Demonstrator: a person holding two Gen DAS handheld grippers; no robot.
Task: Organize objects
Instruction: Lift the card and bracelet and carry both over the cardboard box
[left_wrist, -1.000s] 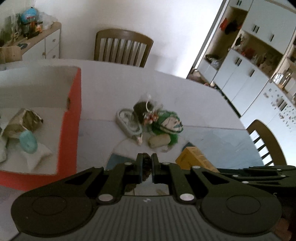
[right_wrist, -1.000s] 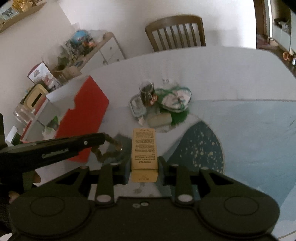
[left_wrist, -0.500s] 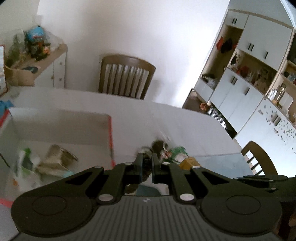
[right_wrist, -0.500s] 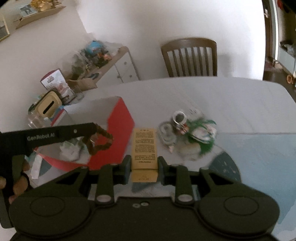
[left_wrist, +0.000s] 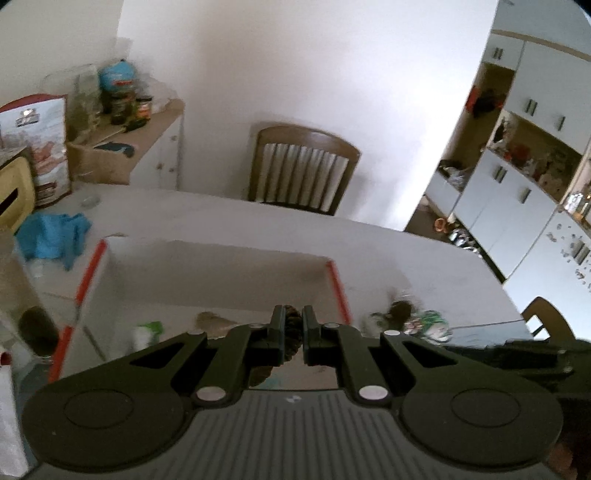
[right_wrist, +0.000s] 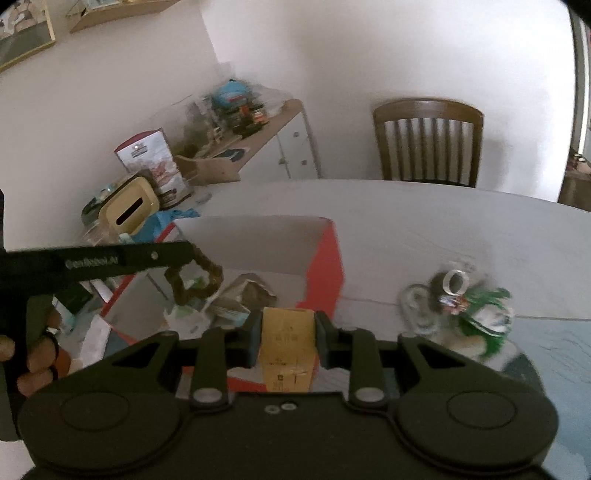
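The open-topped cardboard box with red outer walls and pale inside (right_wrist: 325, 254) stands toward the left side of the white bench (right_wrist: 443, 221), and both loads are headed for it by my reading.

The left hand-held gripper (left_wrist: 293, 325) is pinched fully together on a dark brown beaded loop, something like a bracelet (right_wrist: 195, 277). In the right wrist view the loop dangles from the fingertips above the box's interior, over the crumpled packets (right_wrist: 243, 295) already lying inside. So the left hand is the nearer one: its load hangs directly over the opening, with the box's far wall ahead and its right red edge (left_wrist: 338, 291) just to the right of the fingers.

The right hand-held gripper (right_wrist: 288, 332) is closed to a narrow gap on a tan rectangular carton with printed text (right_wrist: 286, 332). The carton's long axis runs along the fingers, pointing forward and down. It sits at the box's near right corner, above the red wall rather than clearly inside, so it probably needs to go a little further left and forward before release.

The remaining pile of small items, green and white wrappers and a dark jar (right_wrist: 458, 299), lies on the bench to the right of the box, apart from it.
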